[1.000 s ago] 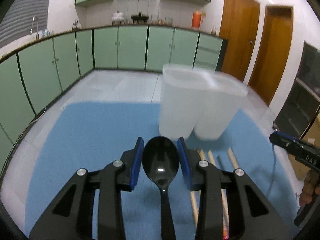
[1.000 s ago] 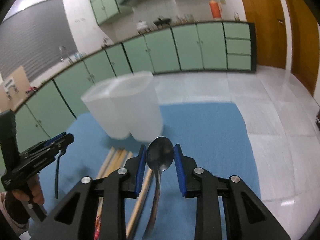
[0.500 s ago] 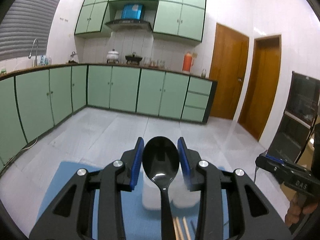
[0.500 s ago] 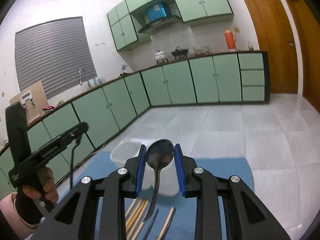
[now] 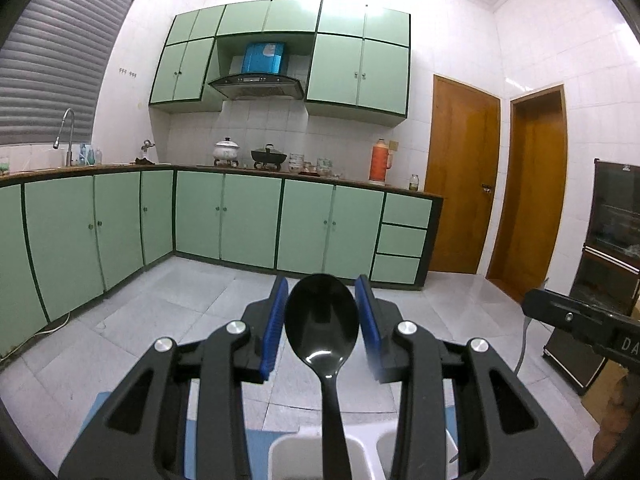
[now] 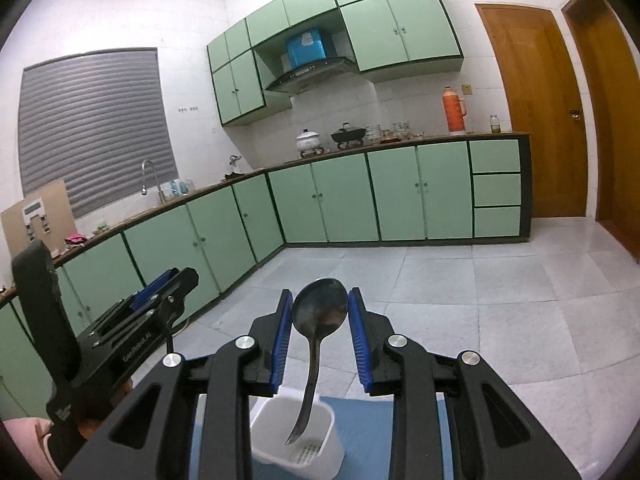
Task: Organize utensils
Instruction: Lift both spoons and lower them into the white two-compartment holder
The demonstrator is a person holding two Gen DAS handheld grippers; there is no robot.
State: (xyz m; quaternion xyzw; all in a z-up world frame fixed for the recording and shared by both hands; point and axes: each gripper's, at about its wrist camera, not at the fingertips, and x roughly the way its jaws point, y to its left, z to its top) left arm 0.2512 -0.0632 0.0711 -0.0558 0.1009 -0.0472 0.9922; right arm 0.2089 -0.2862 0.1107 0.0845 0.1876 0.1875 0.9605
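My left gripper (image 5: 321,300) is shut on the bowl of a black plastic spoon (image 5: 322,332), whose handle runs down toward the camera. Below it, at the picture's bottom edge, shows the rim of a white two-compartment utensil holder (image 5: 288,456) on a blue mat (image 5: 256,452). My right gripper (image 6: 319,304) is shut on the bowl of a metal spoon (image 6: 320,314). Its handle hangs down, with the tip over the open holder (image 6: 276,436). The left gripper (image 6: 160,286) also appears at the left of the right wrist view, held by a hand.
Green base cabinets (image 5: 248,220) and a tiled floor (image 6: 460,300) fill the background, with wooden doors (image 5: 460,176) at the right. A dark cabinet (image 5: 612,240) stands at the far right. The right gripper's body (image 5: 580,320) juts in beside it.
Both grippers have risen and tipped upward, each still holding its spoon. The holder has dropped to the bottom of both views, and the chopsticks on the mat have gone out of sight.
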